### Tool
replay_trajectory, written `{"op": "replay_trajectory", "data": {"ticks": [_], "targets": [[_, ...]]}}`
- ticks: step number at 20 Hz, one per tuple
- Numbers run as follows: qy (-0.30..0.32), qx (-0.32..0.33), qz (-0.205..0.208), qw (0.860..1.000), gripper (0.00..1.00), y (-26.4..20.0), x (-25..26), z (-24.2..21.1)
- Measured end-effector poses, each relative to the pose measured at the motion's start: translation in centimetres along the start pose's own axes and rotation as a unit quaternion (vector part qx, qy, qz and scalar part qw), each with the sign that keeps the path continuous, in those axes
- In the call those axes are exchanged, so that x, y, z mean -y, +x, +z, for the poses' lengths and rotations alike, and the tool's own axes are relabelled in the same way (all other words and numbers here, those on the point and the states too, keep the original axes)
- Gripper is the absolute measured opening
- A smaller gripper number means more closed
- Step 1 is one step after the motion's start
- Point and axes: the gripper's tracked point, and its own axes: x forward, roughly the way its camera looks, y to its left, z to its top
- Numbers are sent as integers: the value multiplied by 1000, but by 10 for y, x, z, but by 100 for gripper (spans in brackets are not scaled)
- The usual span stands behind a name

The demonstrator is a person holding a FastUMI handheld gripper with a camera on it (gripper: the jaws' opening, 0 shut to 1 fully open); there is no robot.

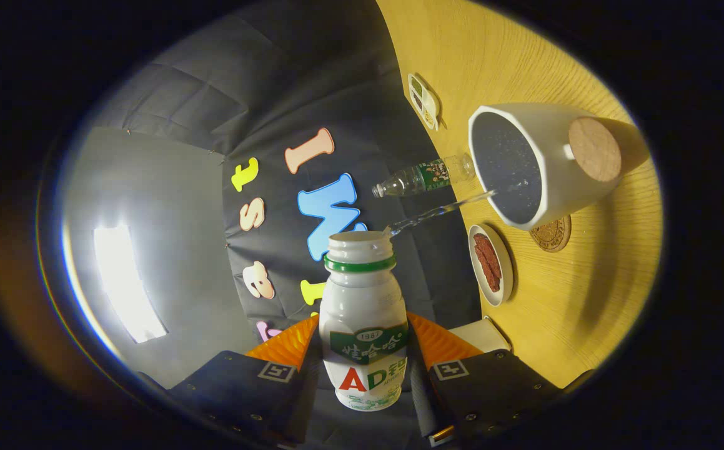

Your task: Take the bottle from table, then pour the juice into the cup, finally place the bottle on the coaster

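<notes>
Tongs (pixel 362 369) clamped on tilted bottle (pixel 363 312), clear stream (pixel 436 212) into white cup (pixel 546 165).

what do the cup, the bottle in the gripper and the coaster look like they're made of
Cup: probably glazed ceramic, matte white outside, dark speckled lining, with a cork-like disc on its side.
Bottle, clamped between the gripper fingers: opaque white plastic with a slight sheen and a green neck ring.
Coaster: tan round, seemingly wood or cork; hard to tell.
</notes>
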Motion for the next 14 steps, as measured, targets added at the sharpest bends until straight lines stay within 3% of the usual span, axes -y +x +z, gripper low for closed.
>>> {"op": "replay_trajectory", "data": {"ticks": [14], "targets": [[24, 5, 6, 1000, 65, -2, -8, 4]]}}
